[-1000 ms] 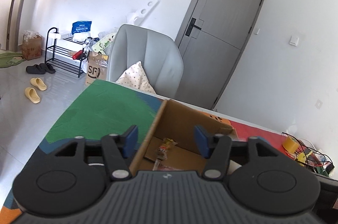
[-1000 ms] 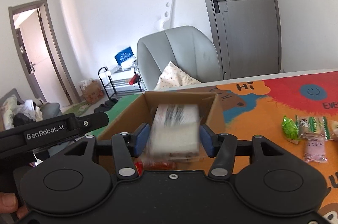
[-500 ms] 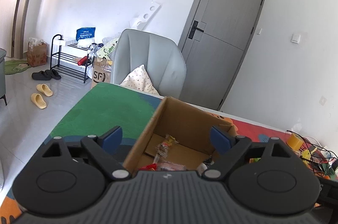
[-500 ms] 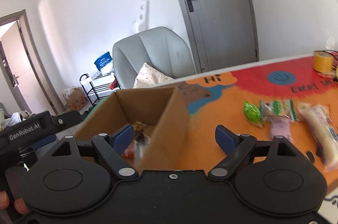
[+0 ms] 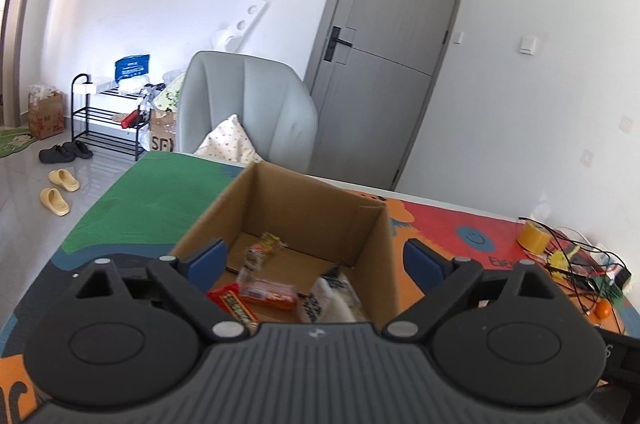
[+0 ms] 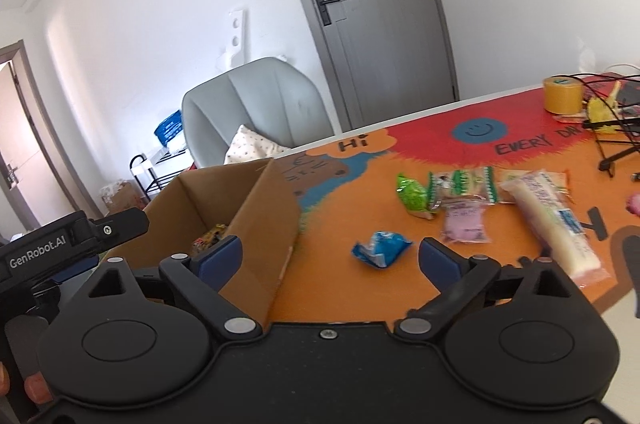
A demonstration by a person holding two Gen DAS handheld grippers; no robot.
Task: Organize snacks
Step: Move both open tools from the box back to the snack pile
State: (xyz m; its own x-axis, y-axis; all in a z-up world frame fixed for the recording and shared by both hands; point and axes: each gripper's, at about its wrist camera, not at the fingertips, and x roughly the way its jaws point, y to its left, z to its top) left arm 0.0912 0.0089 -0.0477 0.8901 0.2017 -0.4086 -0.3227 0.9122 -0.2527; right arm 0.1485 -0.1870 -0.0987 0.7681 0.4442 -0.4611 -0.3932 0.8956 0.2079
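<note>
An open cardboard box (image 5: 312, 208) stands on the colourful mat. Inside it lie a red and yellow bar (image 5: 236, 304), a red packet (image 5: 272, 298), a white packet (image 5: 332, 296) and a small yellow wrapper (image 5: 268, 244). My left gripper (image 5: 314, 258) hovers over the box's near side, its jaws opening with nothing gripped. My right gripper (image 6: 329, 255) is just right of the box (image 6: 240, 208), jaws also opening and empty. Ahead of it on the mat lie a blue packet (image 6: 380, 248), a green packet (image 6: 412, 194), a striped packet (image 6: 464, 184), a pink packet (image 6: 466, 224) and a long white packet (image 6: 552, 220).
A yellow tape roll (image 6: 562, 95) and tangled cables (image 6: 612, 128) sit at the table's far right. A grey chair (image 5: 248, 104) with a cushion stands behind the table. The left tool's black housing (image 6: 72, 244) shows at the left edge of the right wrist view.
My right gripper let go of the white packet over the box, opened wide and swung right toward the loose snacks. My left gripper opened wide above the box.
</note>
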